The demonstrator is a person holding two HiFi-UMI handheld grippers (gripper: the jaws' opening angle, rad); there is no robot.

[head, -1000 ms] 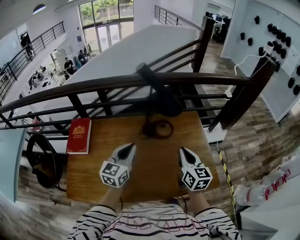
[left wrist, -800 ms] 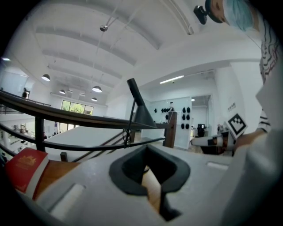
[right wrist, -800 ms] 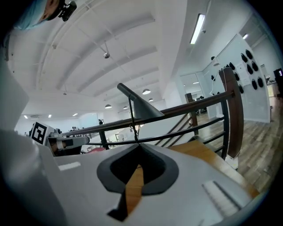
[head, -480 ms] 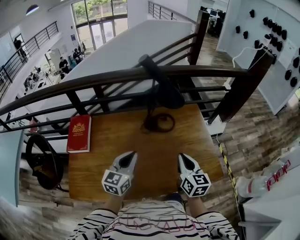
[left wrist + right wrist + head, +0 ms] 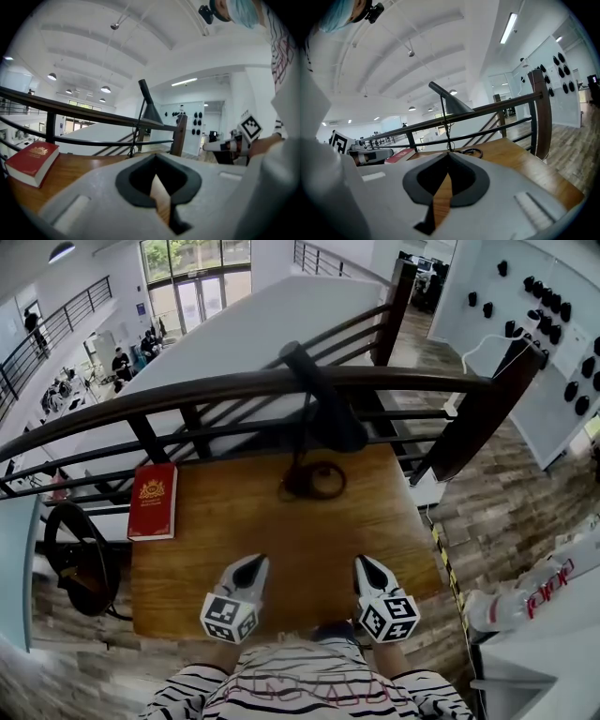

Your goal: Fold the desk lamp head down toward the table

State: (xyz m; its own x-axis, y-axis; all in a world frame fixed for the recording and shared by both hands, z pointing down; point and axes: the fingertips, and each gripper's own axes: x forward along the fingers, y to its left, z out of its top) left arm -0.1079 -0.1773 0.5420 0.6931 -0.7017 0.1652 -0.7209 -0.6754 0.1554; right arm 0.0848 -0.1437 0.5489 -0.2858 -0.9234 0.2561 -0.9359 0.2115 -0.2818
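Lamp [image 5: 326, 423] at table [image 5: 291, 531] rear; book [image 5: 153, 500] left

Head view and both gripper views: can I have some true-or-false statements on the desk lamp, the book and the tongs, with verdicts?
1. The left tongs are shut and hold nothing. True.
2. The right tongs grip the desk lamp. False: they are shut and empty at the near edge of the table, well apart from the lamp.
3. A red book lies flat near the table's far left corner. True.
4. The lamp's head rests on the tabletop. False: it is raised, up by the railing.
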